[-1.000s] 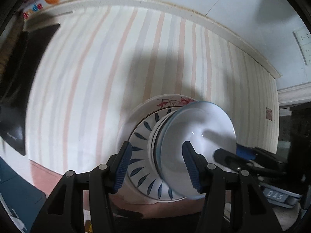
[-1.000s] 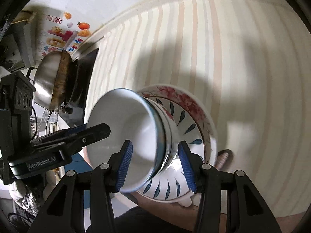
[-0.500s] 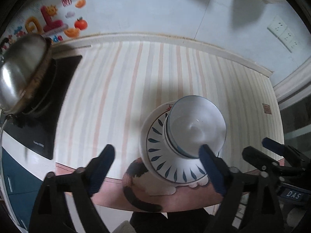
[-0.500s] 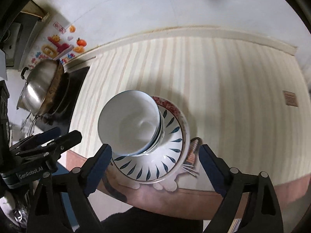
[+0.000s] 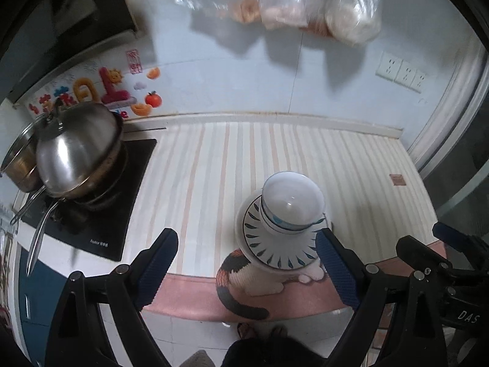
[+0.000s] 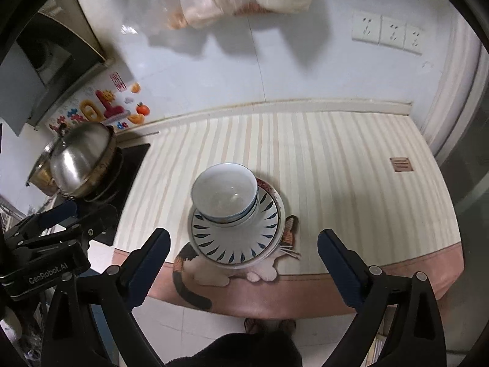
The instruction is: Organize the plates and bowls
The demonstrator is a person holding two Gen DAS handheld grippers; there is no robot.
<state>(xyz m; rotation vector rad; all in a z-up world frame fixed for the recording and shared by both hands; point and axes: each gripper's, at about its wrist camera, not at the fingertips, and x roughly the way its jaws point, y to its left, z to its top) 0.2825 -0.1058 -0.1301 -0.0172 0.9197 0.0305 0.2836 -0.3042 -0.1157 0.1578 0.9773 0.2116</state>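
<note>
A stack of white bowls (image 5: 292, 203) (image 6: 226, 195) stands on a plate with blue leaf marks (image 5: 269, 249) (image 6: 235, 241), which lies on a plate with a red flower rim (image 6: 270, 188). The stack sits near the front edge of the striped counter mat (image 5: 214, 168) (image 6: 336, 168). My left gripper (image 5: 247, 263) is open and empty, held above and in front of the stack. My right gripper (image 6: 244, 260) is open and empty, also pulled back above the stack. Each gripper shows in the other's view, the right one (image 5: 443, 263) and the left one (image 6: 58, 223).
A steel wok with a lid (image 5: 76, 150) (image 6: 79, 159) stands on a black cooktop (image 5: 122, 198) at the left. Plastic bags (image 5: 305, 0) hang on the tiled wall. Wall sockets (image 6: 388, 33) are at the upper right. A cat picture (image 6: 198, 272) marks the mat's front edge.
Both grippers opened wide and drew back and up from the stack. The top bowl, tilted a second ago, now rests on the stack.
</note>
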